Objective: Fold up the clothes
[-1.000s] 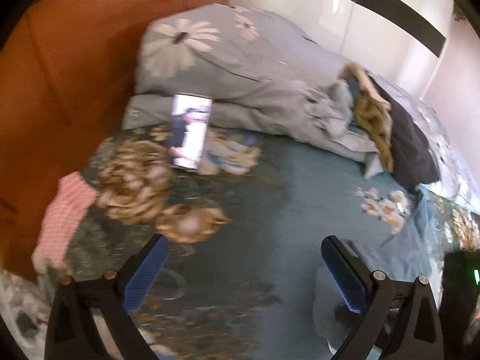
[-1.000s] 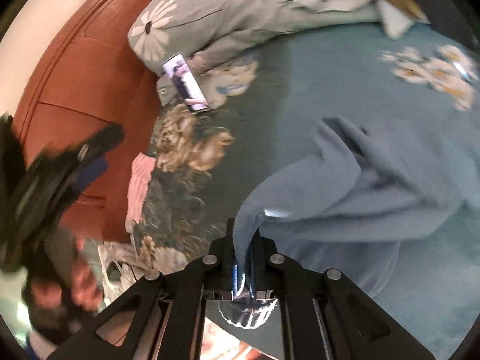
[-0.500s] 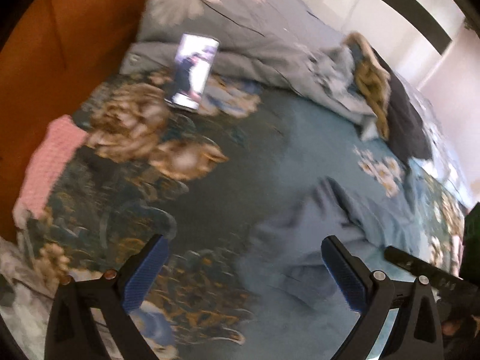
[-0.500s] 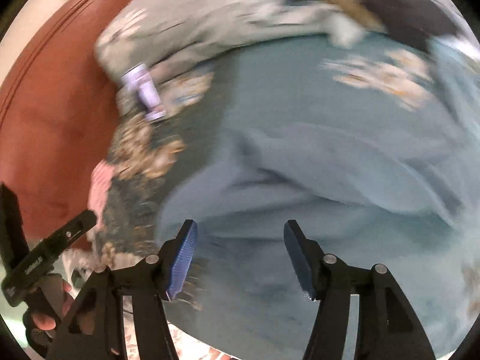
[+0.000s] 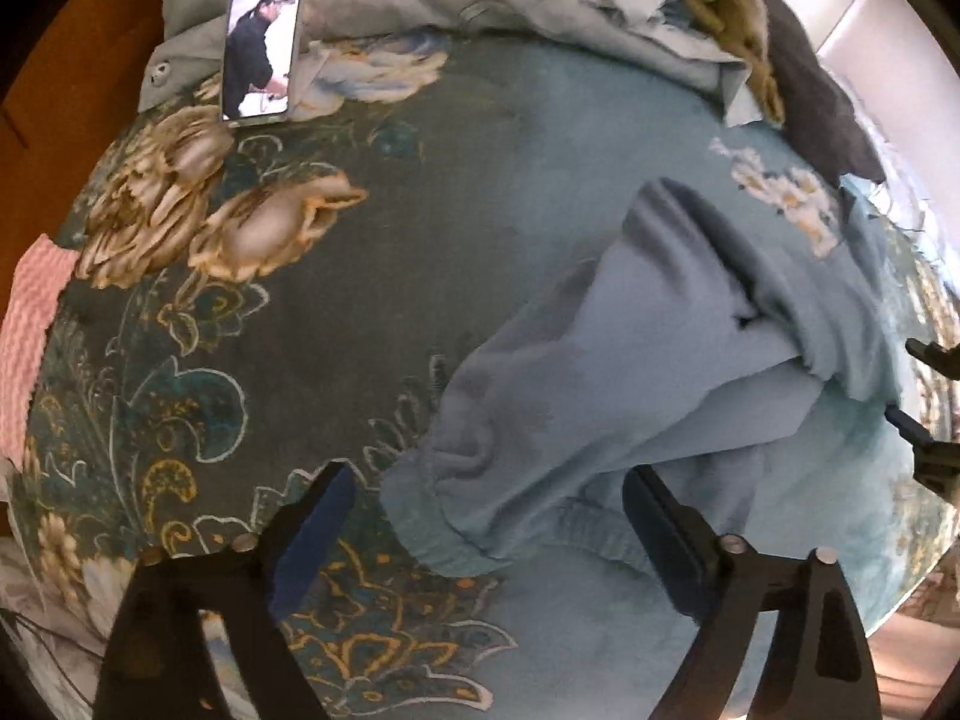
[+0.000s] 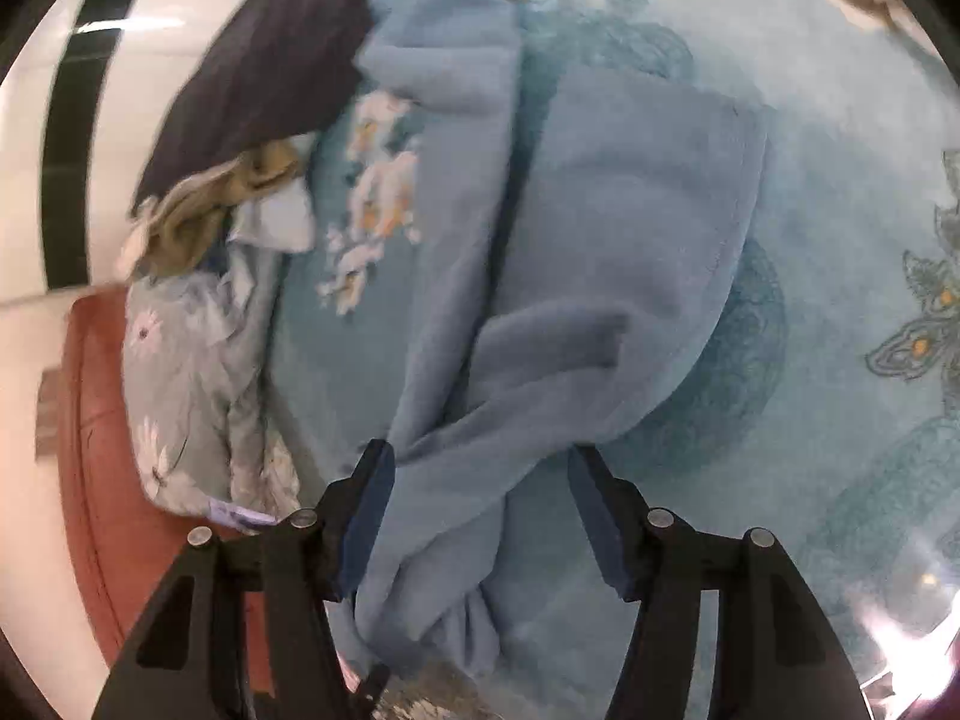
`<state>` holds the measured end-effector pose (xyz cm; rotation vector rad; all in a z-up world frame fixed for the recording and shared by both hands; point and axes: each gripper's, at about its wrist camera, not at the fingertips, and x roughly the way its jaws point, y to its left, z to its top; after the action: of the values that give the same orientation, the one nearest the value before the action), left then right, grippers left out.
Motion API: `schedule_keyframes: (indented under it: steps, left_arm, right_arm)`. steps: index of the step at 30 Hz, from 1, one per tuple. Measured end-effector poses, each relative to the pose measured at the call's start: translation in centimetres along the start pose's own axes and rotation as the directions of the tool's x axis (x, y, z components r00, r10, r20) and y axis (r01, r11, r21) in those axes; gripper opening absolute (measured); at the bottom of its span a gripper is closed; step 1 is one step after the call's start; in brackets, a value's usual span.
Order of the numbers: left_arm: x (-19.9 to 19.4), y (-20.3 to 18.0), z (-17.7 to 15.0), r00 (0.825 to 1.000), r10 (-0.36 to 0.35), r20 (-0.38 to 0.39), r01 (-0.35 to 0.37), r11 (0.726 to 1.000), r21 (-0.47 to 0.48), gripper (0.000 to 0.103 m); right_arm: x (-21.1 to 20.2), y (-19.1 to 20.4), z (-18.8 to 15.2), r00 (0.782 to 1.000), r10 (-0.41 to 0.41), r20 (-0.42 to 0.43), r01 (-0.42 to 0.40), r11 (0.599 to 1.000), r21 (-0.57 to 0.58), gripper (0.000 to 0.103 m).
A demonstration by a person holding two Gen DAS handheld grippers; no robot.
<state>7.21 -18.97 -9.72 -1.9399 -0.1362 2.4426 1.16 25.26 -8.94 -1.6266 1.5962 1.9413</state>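
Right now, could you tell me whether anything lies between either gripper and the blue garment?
Nothing visible does. The blue garment lies crumpled on the bedspread before the open left gripper and open right gripper.

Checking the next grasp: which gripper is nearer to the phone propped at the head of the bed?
Left. The left gripper faces the phone across the bedspread. The right gripper hovers over the blue garment, phone out of its view.

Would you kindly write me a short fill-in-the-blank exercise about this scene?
1. The light blue garment lies crumpled on the ____.
2. The jaws of the left gripper and the right gripper are both ____.
3. The phone has its screen switched ____.

Missing words: bed; open; on
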Motion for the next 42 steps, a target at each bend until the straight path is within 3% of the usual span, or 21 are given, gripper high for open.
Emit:
schedule_keyframes:
  steps: [2,3,4,6,7,11,15,17,20,24,29,31,32,33,36,38,40,42]
  left_arm:
    - [0.5,0.2,-0.1,0.999,0.027,-0.023,-0.027,1.0,0.002,0.057]
    - [0.6,0.3,-0.2,0.999,0.03,-0.033,-0.031,1.0,-0.002,0.049]
    - [0.6,0.4,-0.2,0.999,0.03,-0.038,-0.03,0.999,-0.013,0.043]
    - [0.3,0.5,-0.2,0.999,0.021,-0.035,-0.022,0.999,-0.037,0.032]
    - [-0.2,0.5,0.1,0.999,0.026,-0.021,-0.027,0.999,-0.045,0.028]
    - [-3.0,-0.1,2.5,0.996,0.055,0.076,-0.051,0.997,-0.06,0.027]
    - [-6.6,-0.8,8.7,0.977,0.08,0.196,-0.074,0.996,-0.04,0.027]
    - [-9.2,-1.4,12.5,0.956,0.093,0.278,-0.087,0.996,-0.033,0.027]
    - [-11.9,-1.7,14.5,0.932,0.095,0.351,-0.096,0.995,-0.014,0.027]
    - [-15.3,-2.0,16.7,0.893,0.093,0.44,-0.109,0.994,0.011,0.027]
    - [-19.6,-2.5,19.4,0.833,0.086,0.546,-0.128,0.991,0.04,0.027]
    - [-16.4,-2.5,17.3,0.86,0.106,0.498,-0.153,0.987,0.055,0.027]
    - [-14.0,-2.7,15.8,0.887,0.119,0.446,-0.162,0.985,0.058,0.027]
    - [-10.9,-2.7,13.9,0.915,0.128,0.383,-0.161,0.985,0.056,0.027]
    - [-3.1,-2.2,9.9,0.966,0.145,0.216,-0.162,0.984,0.067,0.023]
    - [0.7,-1.9,7.9,0.983,0.145,0.112,-0.153,0.986,0.066,0.023]
    - [1.4,-1.9,6.5,0.986,0.134,0.096,-0.141,0.988,0.067,0.023]
    - [1.5,-1.9,5.5,0.989,0.123,0.086,-0.129,0.989,0.071,0.022]
  right_arm:
    - [1.0,-0.2,0.7,1.0,-0.023,-0.014,0.023,0.999,0.031,0.061]
    - [1.5,-0.4,0.8,0.999,-0.032,-0.021,0.033,0.998,0.048,0.057]
    - [1.8,-0.6,0.7,0.999,-0.035,-0.025,0.037,0.997,0.067,0.038]
    - [1.7,-1.0,1.1,0.999,-0.026,-0.035,0.029,0.995,0.091,0.011]
    - [1.5,-1.1,1.3,0.999,-0.021,-0.037,0.024,0.995,0.094,0.006]
    - [-0.5,1.4,3.0,1.0,0.005,-0.005,-0.005,1.0,-0.024,0.003]
    - [-3.9,7.1,6.4,0.997,0.039,0.06,-0.027,0.98,-0.197,0.003]
    - [-6.0,10.3,8.4,0.992,0.08,0.096,-0.054,0.967,-0.248,0.003]
    - [-10.3,15.9,10.7,0.972,0.169,0.161,-0.107,0.935,-0.337,0.003]
    - [-16.7,22.9,11.9,0.93,0.275,0.245,-0.128,0.866,-0.484,0.002]
    - [-20.6,24.3,10.0,0.907,0.289,0.307,-0.047,0.793,-0.608,0.002]
    - [-19.2,21.6,8.8,0.923,0.224,0.313,0.017,0.789,-0.614,0.002]
    - [-18.1,19.7,8.5,0.934,0.181,0.309,0.046,0.795,-0.605,0.002]
    - [-16.2,16.9,8.3,0.949,0.124,0.29,0.069,0.815,-0.575,0.002]
    - [-10.1,8.3,8.2,0.976,-0.033,0.215,0.134,0.87,-0.474,0.003]
    - [-6.5,2.6,8.3,0.981,-0.133,0.14,0.178,0.904,-0.388,0.003]
    - [-4.9,-1.7,7.6,0.981,-0.165,0.105,0.189,0.937,-0.293,0.003]
    - [-4.7,-3.6,6.7,0.979,-0.178,0.101,0.199,0.943,-0.265,0.003]
